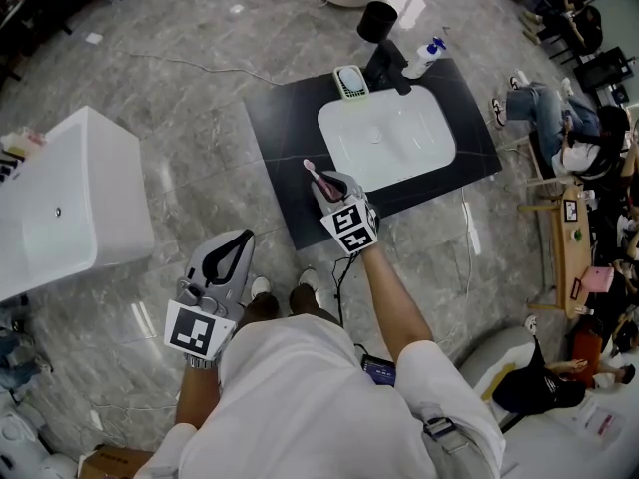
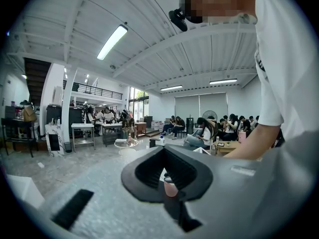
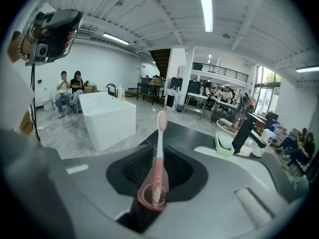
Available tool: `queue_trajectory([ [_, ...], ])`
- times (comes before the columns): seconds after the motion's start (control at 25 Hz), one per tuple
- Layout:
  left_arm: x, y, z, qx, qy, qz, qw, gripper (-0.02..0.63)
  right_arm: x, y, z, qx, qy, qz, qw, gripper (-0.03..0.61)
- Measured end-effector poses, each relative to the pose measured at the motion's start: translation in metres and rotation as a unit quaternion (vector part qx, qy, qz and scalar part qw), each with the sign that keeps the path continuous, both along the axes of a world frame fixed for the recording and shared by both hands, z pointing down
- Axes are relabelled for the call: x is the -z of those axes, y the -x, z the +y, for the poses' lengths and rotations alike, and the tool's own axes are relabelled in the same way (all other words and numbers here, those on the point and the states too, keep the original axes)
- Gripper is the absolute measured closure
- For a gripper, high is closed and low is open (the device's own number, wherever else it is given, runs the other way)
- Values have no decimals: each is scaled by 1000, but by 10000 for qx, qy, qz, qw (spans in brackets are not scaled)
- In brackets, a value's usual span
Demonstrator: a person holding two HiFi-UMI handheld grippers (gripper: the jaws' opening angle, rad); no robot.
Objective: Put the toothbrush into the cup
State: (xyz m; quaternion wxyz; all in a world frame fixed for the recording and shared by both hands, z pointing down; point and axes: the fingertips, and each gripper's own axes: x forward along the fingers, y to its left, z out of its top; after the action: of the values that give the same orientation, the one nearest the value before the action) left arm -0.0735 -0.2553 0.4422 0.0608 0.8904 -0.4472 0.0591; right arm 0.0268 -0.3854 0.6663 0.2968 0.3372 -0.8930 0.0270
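The right gripper (image 1: 329, 185) is clamped shut on the handle of the pink toothbrush (image 1: 316, 176), holding it bristles-up over the near left edge of the sink (image 1: 399, 138), likely so it can drop handle-first. The black cup (image 1: 376, 20) stands well apart at the far side. The left gripper (image 1: 241, 239) hangs low with its tips together; something pinkish shows behind them, possibly not held.

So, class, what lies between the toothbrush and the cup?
In the head view, sink, soap dish and tap lie between the toothbrush in the right claw and the cup.
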Motion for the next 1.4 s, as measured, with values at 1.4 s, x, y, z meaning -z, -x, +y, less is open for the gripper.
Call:
queue_trajectory([
  [1.4,17,-14,28,-694,-236,200,9971,615,260,-43,166,-606,-1249,-2624,9549,575],
])
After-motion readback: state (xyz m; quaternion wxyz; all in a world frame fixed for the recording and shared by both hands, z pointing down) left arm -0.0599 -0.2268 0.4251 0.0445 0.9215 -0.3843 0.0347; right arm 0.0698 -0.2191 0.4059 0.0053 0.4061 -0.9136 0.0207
